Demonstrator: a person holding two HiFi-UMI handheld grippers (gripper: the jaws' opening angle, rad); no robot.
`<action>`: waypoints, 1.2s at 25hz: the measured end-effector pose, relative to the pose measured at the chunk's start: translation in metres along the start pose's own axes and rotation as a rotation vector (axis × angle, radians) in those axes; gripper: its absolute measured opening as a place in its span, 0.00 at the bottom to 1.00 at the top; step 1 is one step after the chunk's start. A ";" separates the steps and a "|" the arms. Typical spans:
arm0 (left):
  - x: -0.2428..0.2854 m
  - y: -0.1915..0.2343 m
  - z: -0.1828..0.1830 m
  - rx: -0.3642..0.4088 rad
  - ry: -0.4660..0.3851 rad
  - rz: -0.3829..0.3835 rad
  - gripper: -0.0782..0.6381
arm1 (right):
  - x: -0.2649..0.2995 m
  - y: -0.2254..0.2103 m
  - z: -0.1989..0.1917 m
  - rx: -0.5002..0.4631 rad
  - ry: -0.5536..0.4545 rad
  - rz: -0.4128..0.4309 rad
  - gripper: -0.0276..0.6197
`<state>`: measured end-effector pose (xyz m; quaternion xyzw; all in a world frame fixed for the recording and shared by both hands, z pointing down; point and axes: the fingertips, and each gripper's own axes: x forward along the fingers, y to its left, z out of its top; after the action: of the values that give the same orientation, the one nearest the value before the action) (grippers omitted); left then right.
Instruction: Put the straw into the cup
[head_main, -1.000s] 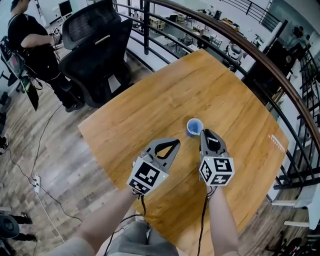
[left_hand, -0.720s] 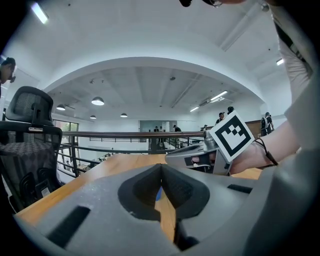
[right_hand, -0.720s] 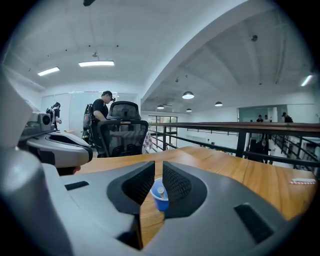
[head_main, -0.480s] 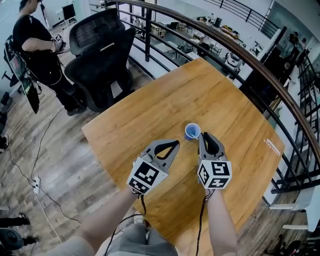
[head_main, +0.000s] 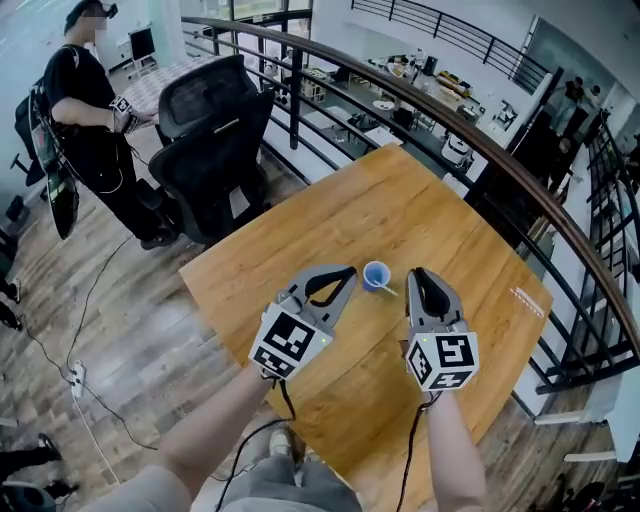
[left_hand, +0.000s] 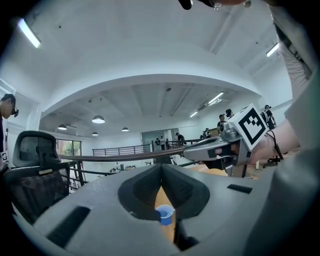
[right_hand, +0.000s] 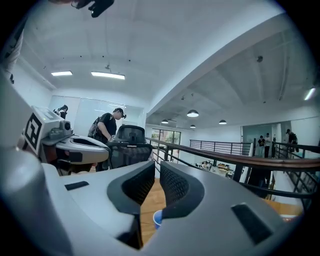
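Note:
A small blue cup (head_main: 376, 274) stands upright near the middle of the wooden table (head_main: 450, 225). A thin pale sliver, apparently the straw (head_main: 388, 290), pokes out over its near right rim. My left gripper (head_main: 348, 272) sits just left of the cup with its tips together and nothing between them. My right gripper (head_main: 418, 274) is a little to the cup's right, shut and empty, apart from the cup. In the left gripper view the cup (left_hand: 164, 215) shows low between the closed jaws (left_hand: 161, 167). The right gripper view has the cup (right_hand: 157, 218) just below the jaws (right_hand: 157, 167).
A black office chair (head_main: 215, 130) stands off the table's far left corner, with a person (head_main: 85, 110) in black beyond it. A dark curved railing (head_main: 450, 120) runs behind the table's far and right sides. Cables (head_main: 90, 300) trail on the wooden floor at left.
My right gripper has drawn back from the cup and now sits to its right. The left gripper has come nearer the cup's left side. The head view has shifted.

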<state>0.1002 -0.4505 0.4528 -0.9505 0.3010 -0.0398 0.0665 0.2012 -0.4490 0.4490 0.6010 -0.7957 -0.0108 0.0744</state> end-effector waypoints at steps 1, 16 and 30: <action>-0.005 0.001 0.009 0.001 -0.003 0.001 0.13 | -0.007 0.002 0.010 -0.003 -0.006 0.002 0.10; -0.077 -0.014 0.108 0.000 -0.059 0.018 0.13 | -0.111 0.045 0.119 -0.005 -0.105 0.052 0.10; -0.135 -0.073 0.128 -0.017 -0.097 -0.024 0.13 | -0.181 0.064 0.101 -0.050 -0.062 -0.018 0.10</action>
<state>0.0469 -0.3003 0.3328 -0.9554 0.2864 0.0083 0.0723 0.1754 -0.2654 0.3369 0.6055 -0.7917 -0.0499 0.0645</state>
